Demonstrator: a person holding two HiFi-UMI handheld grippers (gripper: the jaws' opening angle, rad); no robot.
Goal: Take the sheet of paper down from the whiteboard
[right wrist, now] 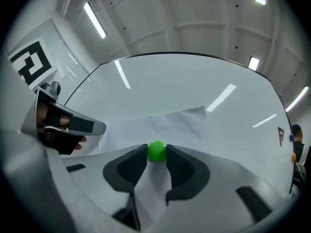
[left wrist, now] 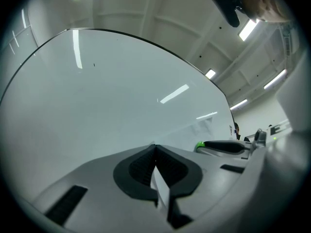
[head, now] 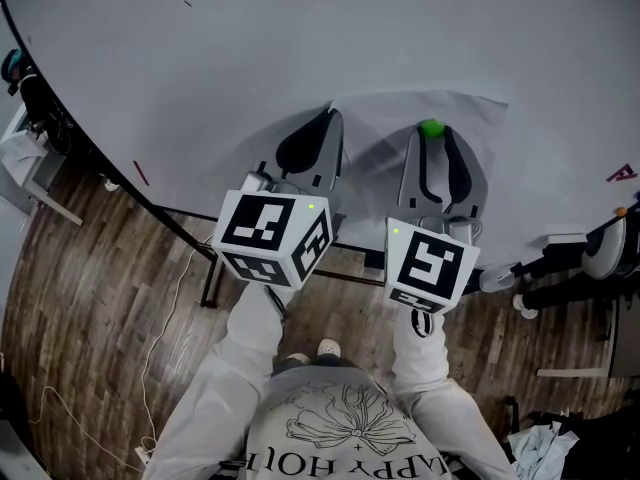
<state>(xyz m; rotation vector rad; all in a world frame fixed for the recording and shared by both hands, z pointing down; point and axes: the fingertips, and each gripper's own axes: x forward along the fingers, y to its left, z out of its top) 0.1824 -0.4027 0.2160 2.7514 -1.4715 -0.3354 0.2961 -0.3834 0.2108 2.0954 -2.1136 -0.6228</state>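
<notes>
**Head view:** The sheet of paper (head: pixel 385 118) lies flat on the big whiteboard (head: pixel 200 68), low down near the bottom edge. The left gripper (head: pixel 328 118) has its tip at the paper's left edge. The right gripper (head: pixel 432 138) points at a green magnet (head: pixel 431 126) stuck on the paper.

**Left gripper view:** The left gripper's (left wrist: pixel 155 148) jaws are pressed together. A thin bit of the paper (left wrist: pixel 161 186) is pinched between them.

**Right gripper view:** The right gripper's (right wrist: pixel 157 154) jaws are spread wide. The green magnet (right wrist: pixel 156 150) sits right between their tips and touches both. The paper (right wrist: pixel 180 120) is under the magnet and looks a bit wrinkled.
</notes>
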